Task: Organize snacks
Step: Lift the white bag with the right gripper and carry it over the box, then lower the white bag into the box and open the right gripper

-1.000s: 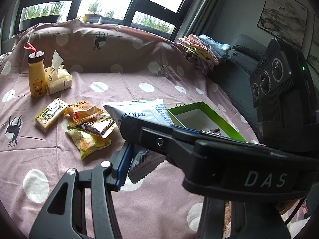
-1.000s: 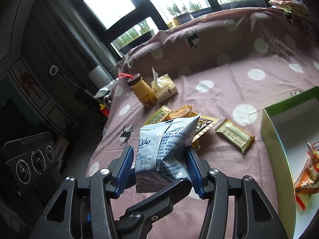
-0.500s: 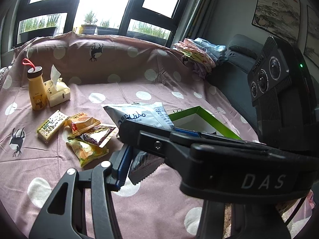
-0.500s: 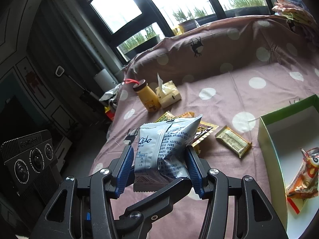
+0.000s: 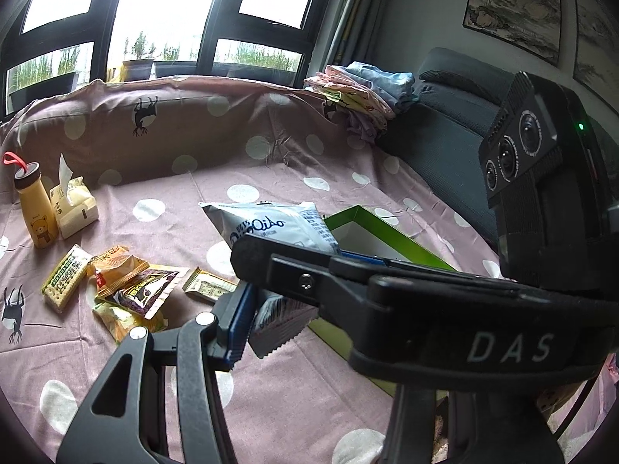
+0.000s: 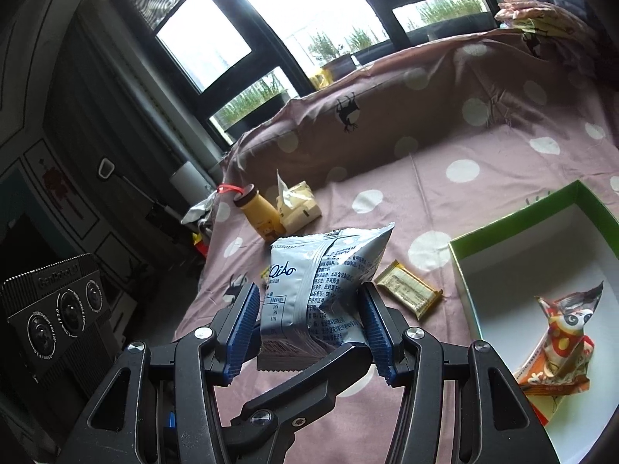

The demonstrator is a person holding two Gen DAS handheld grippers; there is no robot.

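Note:
A silver-blue snack bag [image 6: 325, 282] hangs above the spotted purple cloth. My right gripper [image 6: 311, 328] is shut on it, a blue pad on each side. My left gripper [image 5: 305, 321] comes in crosswise. Its one visible pad lies against the crimped lower end of the bag [image 5: 271, 224]; its other finger is hidden behind the right gripper's black frame. In the right wrist view one left finger [image 6: 305, 379] crosses under the bag. A green box [image 6: 514, 224] with a white inside lies to the right, holding an orange snack pack [image 6: 557, 344].
A gold wrapped bar [image 6: 410, 290] lies between bag and box. Several loose snack packs [image 5: 131, 290] and a cracker pack [image 5: 65, 274] lie at left. A yellow bottle [image 5: 36, 208] and tissue pack [image 5: 75, 205] stand behind them. Folded clothes [image 5: 359, 89] sit beside a grey sofa [image 5: 445, 116].
Both grippers have carried the bag together to the right, toward the green box, and slightly up. More of the box's inside shows now. The grip looks the same.

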